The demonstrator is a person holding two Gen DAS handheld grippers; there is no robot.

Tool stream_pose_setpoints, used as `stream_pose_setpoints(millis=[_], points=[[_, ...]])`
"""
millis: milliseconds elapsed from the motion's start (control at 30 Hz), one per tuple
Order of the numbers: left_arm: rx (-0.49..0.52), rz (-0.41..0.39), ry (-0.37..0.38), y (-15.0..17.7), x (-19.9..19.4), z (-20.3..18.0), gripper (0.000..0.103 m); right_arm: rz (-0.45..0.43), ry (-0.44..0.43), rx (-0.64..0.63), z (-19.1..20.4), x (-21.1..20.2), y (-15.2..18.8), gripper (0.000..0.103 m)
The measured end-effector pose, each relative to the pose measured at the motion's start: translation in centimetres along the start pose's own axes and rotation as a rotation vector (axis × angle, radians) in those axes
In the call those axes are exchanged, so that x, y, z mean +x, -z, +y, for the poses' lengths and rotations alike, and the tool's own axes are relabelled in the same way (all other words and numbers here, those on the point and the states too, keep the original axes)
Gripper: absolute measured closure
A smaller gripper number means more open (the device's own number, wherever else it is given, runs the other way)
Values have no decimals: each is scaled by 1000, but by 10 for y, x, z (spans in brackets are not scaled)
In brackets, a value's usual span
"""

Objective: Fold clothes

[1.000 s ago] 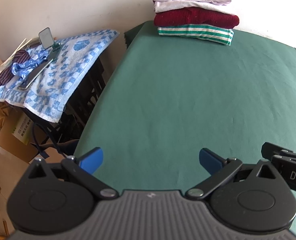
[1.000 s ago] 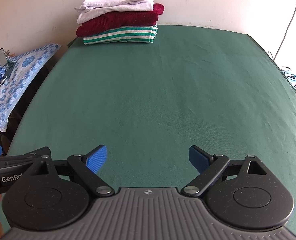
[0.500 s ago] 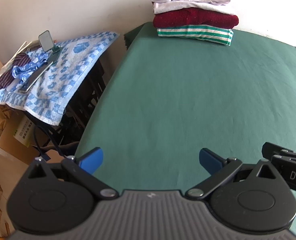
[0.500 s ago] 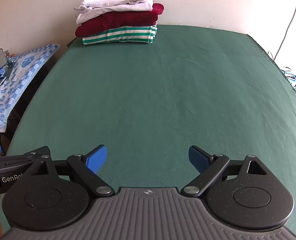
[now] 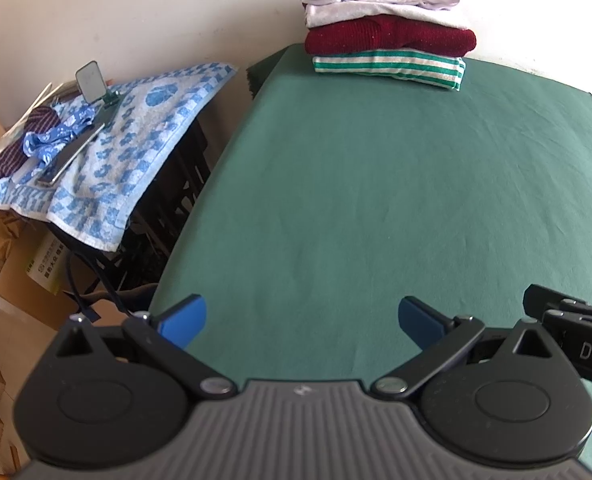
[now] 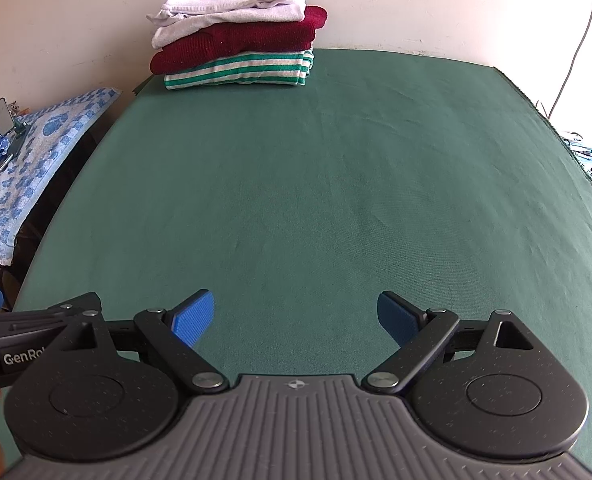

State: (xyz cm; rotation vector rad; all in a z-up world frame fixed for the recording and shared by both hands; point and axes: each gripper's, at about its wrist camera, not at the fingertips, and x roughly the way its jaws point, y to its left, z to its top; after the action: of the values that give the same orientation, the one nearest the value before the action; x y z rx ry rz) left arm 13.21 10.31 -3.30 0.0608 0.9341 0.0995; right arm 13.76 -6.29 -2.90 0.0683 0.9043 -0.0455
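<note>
A stack of folded clothes sits at the far left corner of the green-covered table: a green-and-white striped piece at the bottom, a dark red sweater over it, pale grey and white pieces on top. My left gripper hangs open over the table's near left edge, nothing between its blue pads. My right gripper is open too, low over the near middle of the table. Each gripper's black body shows at the edge of the other's view.
Left of the table a blue-and-white checked towel drapes over a dark crate rack, with a small mirror, a blue patterned cloth and a striped dark cloth on it. Cardboard boxes stand below. A cable hangs on the right wall.
The left wrist view has shifted slightly, so the towel and stack sit a little differently in frame. The right gripper has hardly moved. Both stay open.
</note>
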Motion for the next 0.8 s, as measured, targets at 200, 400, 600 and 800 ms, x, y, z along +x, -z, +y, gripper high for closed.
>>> stream_pose_setpoints(millis=[200,400,600,800], points=[[-2,0,1,0,0,0,1,-4,5,-6,1,-1,1,12],[-1,-1,4,1,0,1,1,-10,8,-10,2,-2,2,12],[-1,2,6,0,0,2,1,-10,9,-12,2,-1,2,12],[8,-2,7,1,0,2,1,-9,11,-11,2,-1,2,12]])
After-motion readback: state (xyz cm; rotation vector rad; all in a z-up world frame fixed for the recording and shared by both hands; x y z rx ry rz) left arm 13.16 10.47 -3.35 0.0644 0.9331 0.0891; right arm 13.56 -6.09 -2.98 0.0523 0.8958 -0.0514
